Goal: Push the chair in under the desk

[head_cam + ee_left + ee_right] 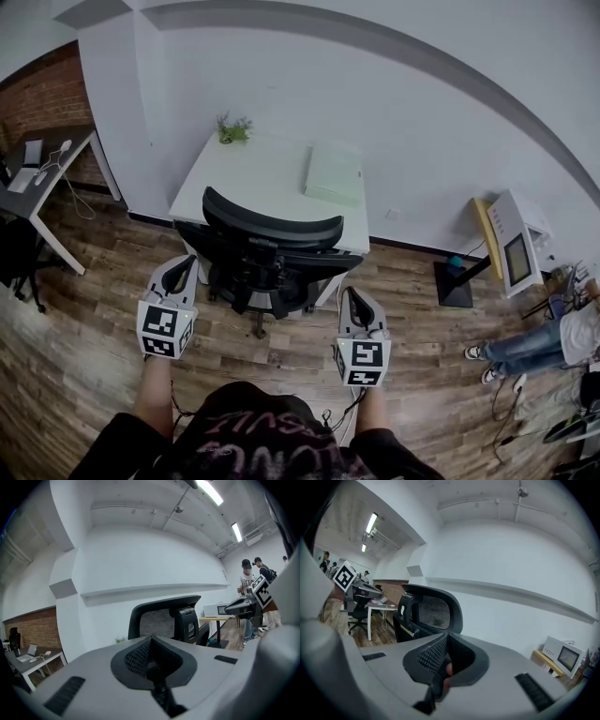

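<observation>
A black mesh-backed office chair point(272, 248) stands in front of the white desk point(258, 178), its seat partly beneath the desktop. My left gripper point(188, 263) is at the chair's left side, jaws shut and empty. My right gripper point(348, 294) is at the chair's right side, also shut with nothing in it. Both point toward the desk. In the left gripper view the chair back point(161, 620) rises just beyond the shut jaws. The right gripper view shows the same back point(433, 611) ahead and to the left. Whether either gripper touches the chair cannot be told.
A pale green box point(334, 172) and a small plant point(233, 128) are on the desk, which stands against the white wall. A second desk point(42, 183) is at the left, a white machine point(517, 246) on a stand at the right. People's legs point(525, 349) show at the right.
</observation>
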Tool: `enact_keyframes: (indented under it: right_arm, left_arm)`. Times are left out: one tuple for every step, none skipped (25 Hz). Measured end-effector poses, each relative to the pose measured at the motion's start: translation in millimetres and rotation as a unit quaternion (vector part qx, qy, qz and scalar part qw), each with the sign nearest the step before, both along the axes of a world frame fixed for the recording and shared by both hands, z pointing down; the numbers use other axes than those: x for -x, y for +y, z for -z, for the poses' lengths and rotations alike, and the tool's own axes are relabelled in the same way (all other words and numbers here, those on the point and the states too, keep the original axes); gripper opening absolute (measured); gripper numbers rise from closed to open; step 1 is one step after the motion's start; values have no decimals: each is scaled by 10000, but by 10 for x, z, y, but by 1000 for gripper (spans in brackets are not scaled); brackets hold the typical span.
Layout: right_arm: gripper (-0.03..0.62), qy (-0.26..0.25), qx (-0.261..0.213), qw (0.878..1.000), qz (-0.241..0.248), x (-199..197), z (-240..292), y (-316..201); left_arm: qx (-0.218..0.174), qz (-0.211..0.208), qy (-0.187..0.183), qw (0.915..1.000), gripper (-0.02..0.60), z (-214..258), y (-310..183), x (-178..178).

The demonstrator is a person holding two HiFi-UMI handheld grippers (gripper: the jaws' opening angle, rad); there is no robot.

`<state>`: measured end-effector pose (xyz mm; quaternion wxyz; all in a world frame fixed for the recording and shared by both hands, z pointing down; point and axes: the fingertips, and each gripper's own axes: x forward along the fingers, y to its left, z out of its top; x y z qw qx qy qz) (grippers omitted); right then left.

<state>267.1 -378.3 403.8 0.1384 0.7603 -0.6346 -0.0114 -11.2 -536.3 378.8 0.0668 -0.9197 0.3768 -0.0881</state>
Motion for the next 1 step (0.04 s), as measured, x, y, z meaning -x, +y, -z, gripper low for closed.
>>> enact_keyframes:
  right_arm:
    - [26,12,-6,10000,7,-18,3,-8]
  left_arm:
    - [6,-13,18,10000,15,-1,0,-21]
